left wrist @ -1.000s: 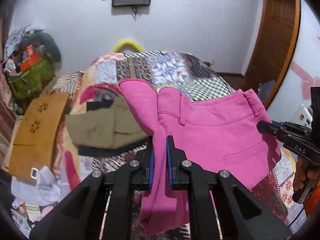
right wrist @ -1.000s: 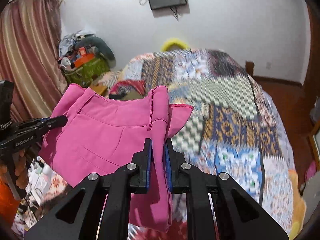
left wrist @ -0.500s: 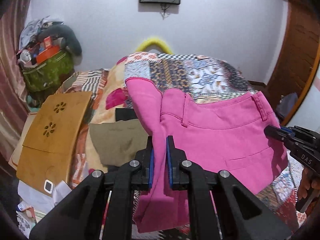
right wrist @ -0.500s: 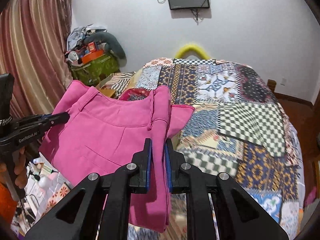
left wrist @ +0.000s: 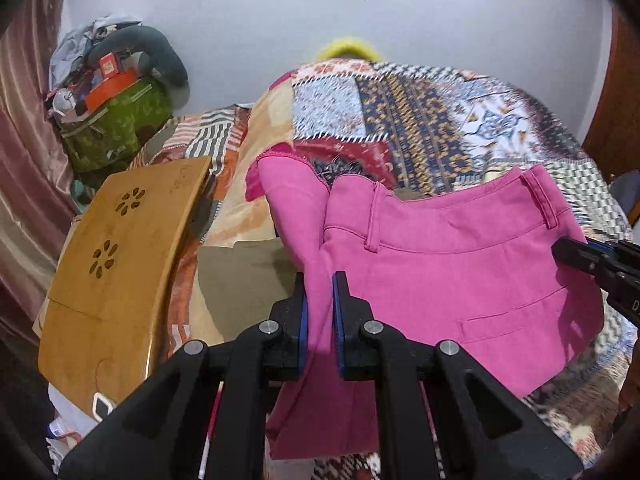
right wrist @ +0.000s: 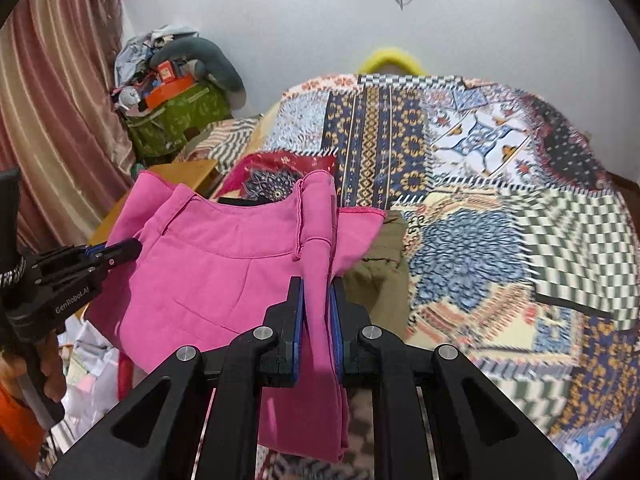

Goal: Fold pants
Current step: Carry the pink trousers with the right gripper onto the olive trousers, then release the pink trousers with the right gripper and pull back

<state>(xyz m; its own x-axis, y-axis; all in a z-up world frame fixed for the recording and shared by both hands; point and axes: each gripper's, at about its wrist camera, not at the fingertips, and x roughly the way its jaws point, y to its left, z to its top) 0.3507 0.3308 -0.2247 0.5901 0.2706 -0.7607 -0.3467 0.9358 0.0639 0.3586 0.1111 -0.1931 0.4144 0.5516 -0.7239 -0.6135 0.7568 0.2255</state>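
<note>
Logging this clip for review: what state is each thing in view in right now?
Pink pants: lifted over the bed, stretched between both grippers.
Left gripper: shut on the pants.
Right gripper: shut on the pants.
Olive garment: lying flat on the bed.
Wooden lap table: resting at the bed's edge.
Patchwork bedspread: spread over the bed.

"GenRobot.AI" on left gripper (right wrist: 120, 250)

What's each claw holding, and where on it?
Both claws are shut on the pink pants. The left claw and the right claw each pinch a bunched fold near opposite ends of the waistband.
</note>
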